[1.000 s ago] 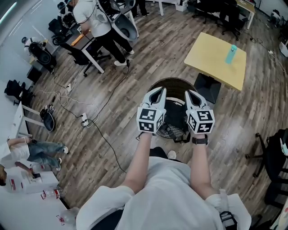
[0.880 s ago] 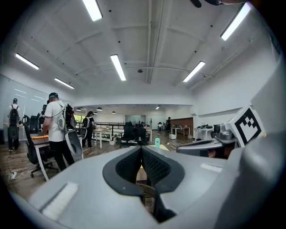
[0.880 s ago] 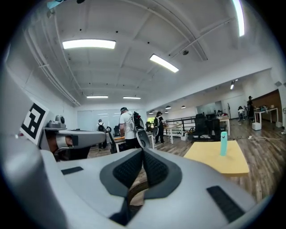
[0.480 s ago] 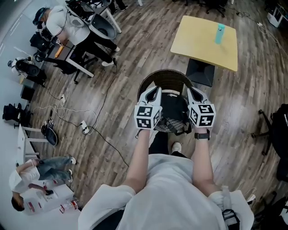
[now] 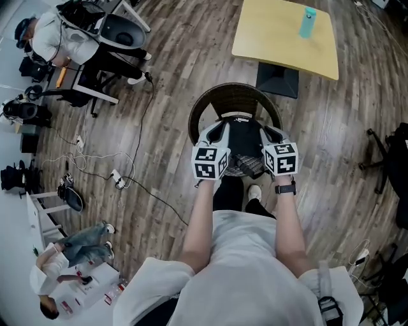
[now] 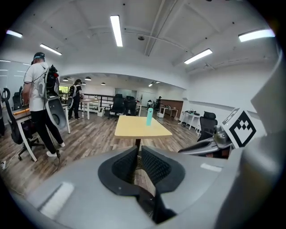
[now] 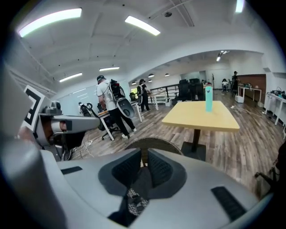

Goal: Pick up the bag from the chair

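A black bag (image 5: pixel 244 141) with a checkered lower panel (image 5: pixel 245 167) lies on the seat of a round wicker chair (image 5: pixel 233 102) directly in front of me. My left gripper (image 5: pixel 218 132) hovers over the bag's left side and my right gripper (image 5: pixel 273 134) over its right side. In the left gripper view the jaws (image 6: pixel 138 154) stand nearly together with nothing between the pads. The right gripper view shows the jaws (image 7: pixel 144 160) just as narrow, with the bag's checkered cloth (image 7: pixel 133 202) below them and the chair's back (image 7: pixel 154 143) beyond.
A yellow table (image 5: pixel 287 35) with a teal bottle (image 5: pixel 308 14) stands just past the chair. Cables (image 5: pixel 127 172) trail over the wooden floor at left. A black office chair (image 5: pixel 392 159) is at right. People and desks (image 5: pixel 70 38) occupy the far left.
I have stepped closer to the chair, which now sits nearer under me. Both grippers have come in over the two sides of the bag.
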`<move>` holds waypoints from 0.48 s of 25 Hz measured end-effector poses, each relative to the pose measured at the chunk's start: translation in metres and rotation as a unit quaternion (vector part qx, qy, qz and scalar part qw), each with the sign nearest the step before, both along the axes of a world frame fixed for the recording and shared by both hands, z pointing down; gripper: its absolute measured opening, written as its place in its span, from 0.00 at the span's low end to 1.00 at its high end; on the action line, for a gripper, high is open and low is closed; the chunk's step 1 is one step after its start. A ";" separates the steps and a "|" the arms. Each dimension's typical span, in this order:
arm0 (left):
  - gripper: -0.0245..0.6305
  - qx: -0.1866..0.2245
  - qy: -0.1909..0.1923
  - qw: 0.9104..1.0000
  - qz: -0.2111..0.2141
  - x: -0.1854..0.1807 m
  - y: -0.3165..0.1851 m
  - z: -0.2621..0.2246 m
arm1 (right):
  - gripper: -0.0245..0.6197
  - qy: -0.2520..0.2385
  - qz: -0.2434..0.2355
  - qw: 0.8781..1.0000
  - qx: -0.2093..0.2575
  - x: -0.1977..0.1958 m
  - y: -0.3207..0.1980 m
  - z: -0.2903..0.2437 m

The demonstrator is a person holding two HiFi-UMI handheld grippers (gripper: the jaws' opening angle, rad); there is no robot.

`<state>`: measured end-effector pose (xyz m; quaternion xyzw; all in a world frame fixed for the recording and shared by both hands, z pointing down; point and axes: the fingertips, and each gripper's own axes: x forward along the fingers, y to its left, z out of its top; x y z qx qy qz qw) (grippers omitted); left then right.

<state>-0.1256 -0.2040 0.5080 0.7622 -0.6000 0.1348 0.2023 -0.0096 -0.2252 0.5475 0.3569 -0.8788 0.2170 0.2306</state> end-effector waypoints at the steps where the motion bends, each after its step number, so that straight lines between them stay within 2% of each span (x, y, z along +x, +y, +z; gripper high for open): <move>1: 0.06 -0.008 0.002 1.000 0.003 -0.003 -0.003 0.007 | 0.05 0.009 -0.002 1.000 -0.010 -0.002 0.000 0.010; 7: 0.12 -0.070 0.002 0.997 0.026 -0.024 -0.015 0.061 | 0.05 0.039 0.009 0.997 -0.062 -0.012 -0.002 0.061; 12: 0.19 -0.128 0.033 0.990 0.047 -0.027 -0.013 0.118 | 0.05 0.062 0.009 0.993 -0.099 -0.017 0.003 0.104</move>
